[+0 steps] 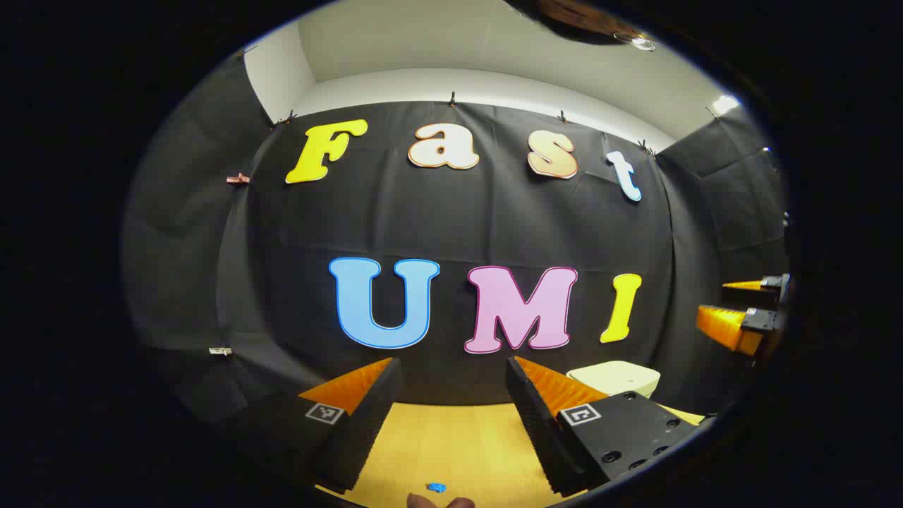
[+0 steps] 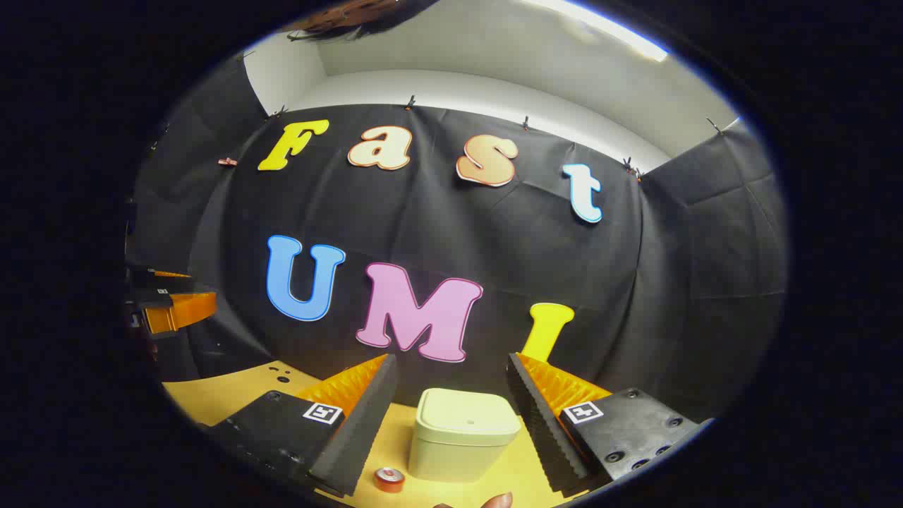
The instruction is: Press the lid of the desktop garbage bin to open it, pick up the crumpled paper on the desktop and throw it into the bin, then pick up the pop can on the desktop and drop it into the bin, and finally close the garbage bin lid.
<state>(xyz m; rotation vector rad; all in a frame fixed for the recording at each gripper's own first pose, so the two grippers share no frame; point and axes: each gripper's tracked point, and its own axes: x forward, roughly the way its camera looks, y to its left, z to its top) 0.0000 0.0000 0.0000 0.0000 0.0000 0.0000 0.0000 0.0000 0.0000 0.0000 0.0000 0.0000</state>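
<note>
Left hand-held gripper (image 1: 451, 395): we see its 2 fingers spread, grasping nothing, above the worktop (image 1: 451, 444).
Right hand-held gripper (image 2: 451, 402): released, fingers apart, the bin between them farther off.
Bin (image 2: 462, 434): on the worktop, lid down.
Pop can (image 2: 389, 479): upright, just beside the bin.
Blue scrap (image 1: 436, 487): we cannot tell what it is.

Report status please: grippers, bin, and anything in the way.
Left gripper open, nothing held. Right gripper open, facing the bin. Bin lid shut, not pressed. Can on the table beside the bin. Path to the lid clear.
</note>
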